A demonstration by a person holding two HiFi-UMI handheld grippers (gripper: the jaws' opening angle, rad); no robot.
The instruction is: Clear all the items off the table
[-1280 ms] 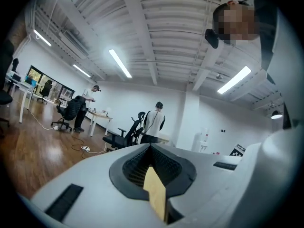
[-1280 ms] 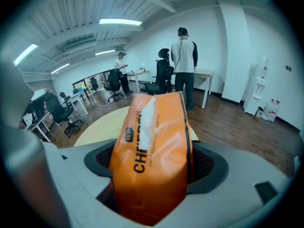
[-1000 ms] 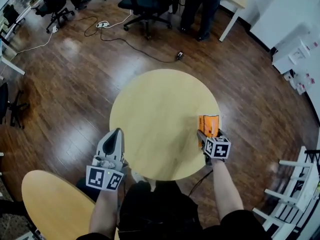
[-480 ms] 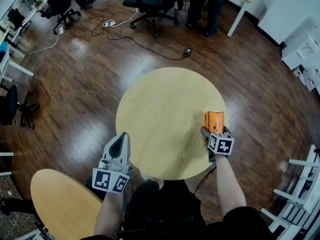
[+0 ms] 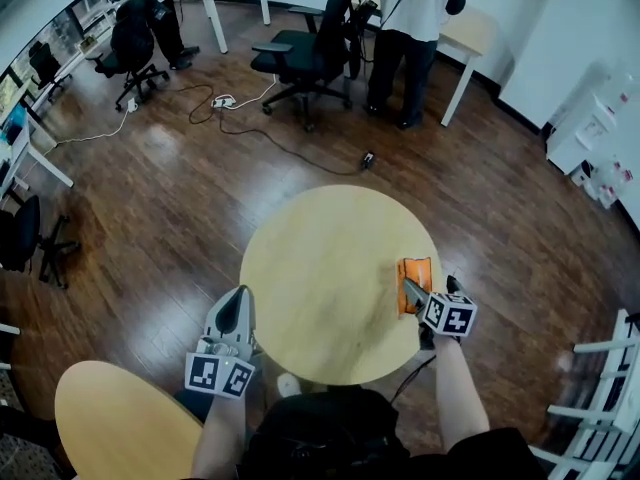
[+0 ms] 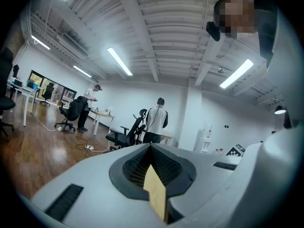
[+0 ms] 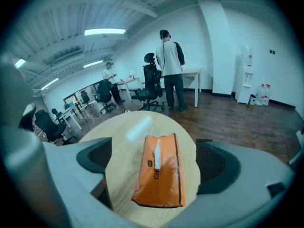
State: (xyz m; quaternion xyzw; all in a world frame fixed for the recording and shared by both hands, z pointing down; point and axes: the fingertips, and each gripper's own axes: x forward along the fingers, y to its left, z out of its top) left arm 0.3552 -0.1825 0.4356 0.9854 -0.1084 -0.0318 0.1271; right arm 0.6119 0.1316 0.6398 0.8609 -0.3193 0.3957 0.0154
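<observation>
Your right gripper (image 7: 154, 148) has just been opening its jaws wide around the orange tissue pack (image 5: 412, 274).
Going from the left: your left gripper (image 5: 237, 293) is hanging pinched together and empty off the round table's (image 5: 320, 268) near-left edge. The pack is lying flat by the tabletop's right edge, sitting between the spread right jaws without being squeezed. It is looking like the only item there, so the clearing is not yet done.
</observation>
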